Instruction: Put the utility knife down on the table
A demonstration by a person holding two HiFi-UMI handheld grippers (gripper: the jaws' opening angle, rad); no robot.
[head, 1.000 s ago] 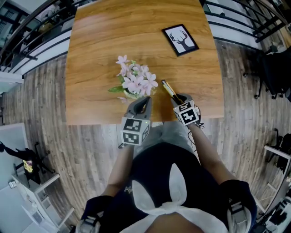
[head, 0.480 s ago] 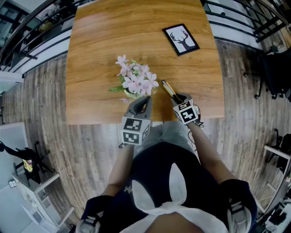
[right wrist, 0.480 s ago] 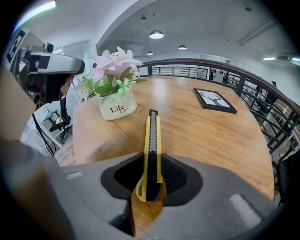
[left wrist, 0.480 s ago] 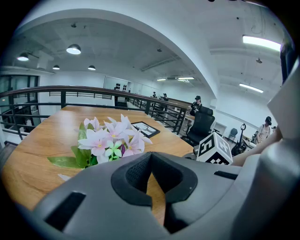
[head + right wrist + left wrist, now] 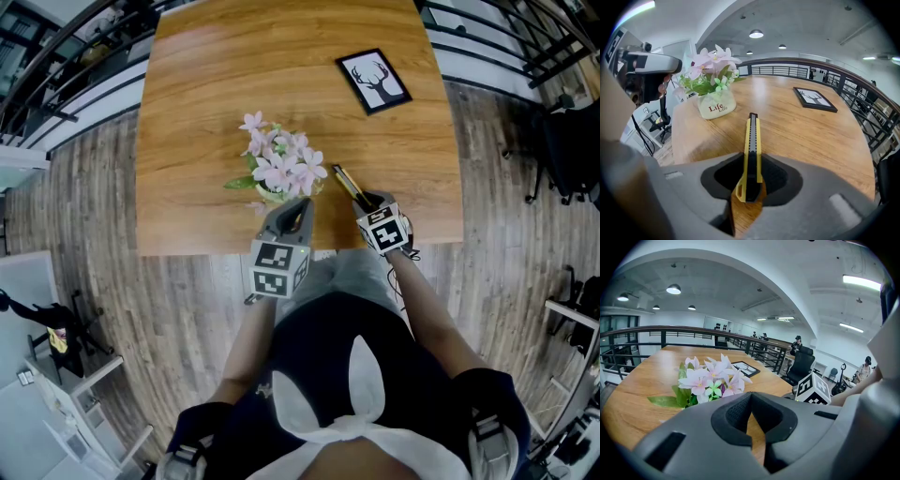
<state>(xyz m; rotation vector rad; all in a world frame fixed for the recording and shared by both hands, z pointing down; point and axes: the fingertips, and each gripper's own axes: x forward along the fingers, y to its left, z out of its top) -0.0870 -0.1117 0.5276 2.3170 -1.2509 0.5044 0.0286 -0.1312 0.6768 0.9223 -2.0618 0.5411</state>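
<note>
Nothing has moved: the right gripper (image 5: 368, 202) stays clamped on the yellow utility knife (image 5: 752, 150) over the wooden table (image 5: 281, 84). The left gripper (image 5: 296, 212) is closed and empty. I judge the release still pending.

The flower pot (image 5: 278, 178) stands just ahead of the left gripper (image 5: 292, 214), by the near edge of the counter (image 5: 197, 103), and blocks a straight reach forward from there. To its right, past the tip of the utility knife (image 5: 349, 186) clamped in the jaws of the right gripper (image 5: 371, 202), bare wood runs open toward the picture frame (image 5: 372, 82), which lies well apart near the far right side. The left half and far middle are bare too (a railing (image 5: 663, 338) runs beyond the edges).
</note>
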